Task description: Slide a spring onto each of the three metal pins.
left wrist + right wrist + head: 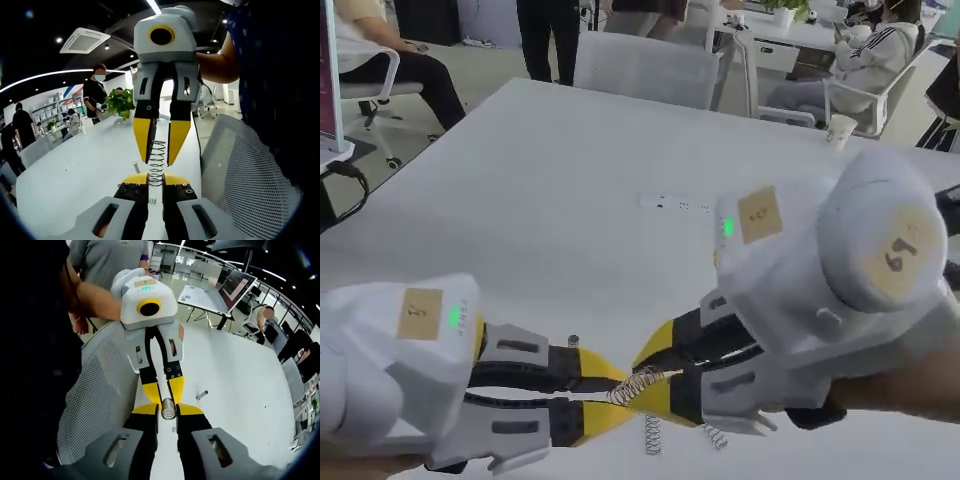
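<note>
A steel spring (pixel 635 386) hangs above the table between the two gripper tips, which meet nose to nose. My right gripper (pixel 169 410) is shut on this spring (pixel 169 409), whose round end faces its camera. In the left gripper view the spring (pixel 156 160) runs from my own tips up between the right gripper's yellow fingers (pixel 142 137). My left gripper (pixel 156 181) is shut on a thin metal pin (pixel 670 373), mostly hidden inside the coils. Another pin (pixel 573 342) stands on the table behind the left gripper (pixel 616 396).
Two loose springs (pixel 653 433) (pixel 715 436) lie on the white table (pixel 570 200) just below the grippers. A white power strip (pixel 678 205) lies mid-table and a paper cup (pixel 840 130) at the far right. Chairs and seated people ring the far edge.
</note>
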`<state>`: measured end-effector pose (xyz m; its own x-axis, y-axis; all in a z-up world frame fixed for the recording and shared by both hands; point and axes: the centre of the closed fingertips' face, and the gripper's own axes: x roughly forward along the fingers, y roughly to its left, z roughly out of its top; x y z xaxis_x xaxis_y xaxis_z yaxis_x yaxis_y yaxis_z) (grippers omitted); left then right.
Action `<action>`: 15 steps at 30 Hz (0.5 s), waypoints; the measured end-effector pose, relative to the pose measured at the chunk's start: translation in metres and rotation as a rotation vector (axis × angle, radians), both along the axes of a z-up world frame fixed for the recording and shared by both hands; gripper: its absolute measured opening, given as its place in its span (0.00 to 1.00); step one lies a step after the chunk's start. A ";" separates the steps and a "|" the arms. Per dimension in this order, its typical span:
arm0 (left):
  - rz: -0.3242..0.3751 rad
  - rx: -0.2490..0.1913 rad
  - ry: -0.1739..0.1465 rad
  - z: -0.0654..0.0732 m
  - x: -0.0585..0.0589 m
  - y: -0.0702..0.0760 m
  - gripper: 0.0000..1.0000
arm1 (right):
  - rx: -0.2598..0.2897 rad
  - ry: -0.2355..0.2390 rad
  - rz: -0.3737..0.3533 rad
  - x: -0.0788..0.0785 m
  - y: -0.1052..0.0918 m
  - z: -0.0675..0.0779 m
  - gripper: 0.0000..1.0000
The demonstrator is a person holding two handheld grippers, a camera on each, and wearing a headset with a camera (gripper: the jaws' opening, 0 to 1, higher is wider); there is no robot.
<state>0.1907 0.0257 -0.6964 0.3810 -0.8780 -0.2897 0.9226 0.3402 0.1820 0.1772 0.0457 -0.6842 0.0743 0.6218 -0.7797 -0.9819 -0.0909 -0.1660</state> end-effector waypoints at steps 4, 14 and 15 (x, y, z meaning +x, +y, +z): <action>0.005 -0.006 0.003 0.000 0.000 0.001 0.02 | -0.021 -0.008 0.015 0.002 -0.001 -0.003 0.10; 0.012 -0.058 0.013 0.007 0.002 0.000 0.02 | -0.034 0.001 0.038 0.004 -0.001 -0.003 0.10; 0.011 -0.058 0.012 0.007 0.002 0.000 0.02 | -0.037 0.002 0.042 0.004 -0.002 -0.004 0.09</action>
<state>0.1930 0.0257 -0.6893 0.3877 -0.8891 -0.2431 0.9206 0.3603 0.1505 0.1813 0.0439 -0.6877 0.0474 0.5947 -0.8025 -0.9773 -0.1383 -0.1602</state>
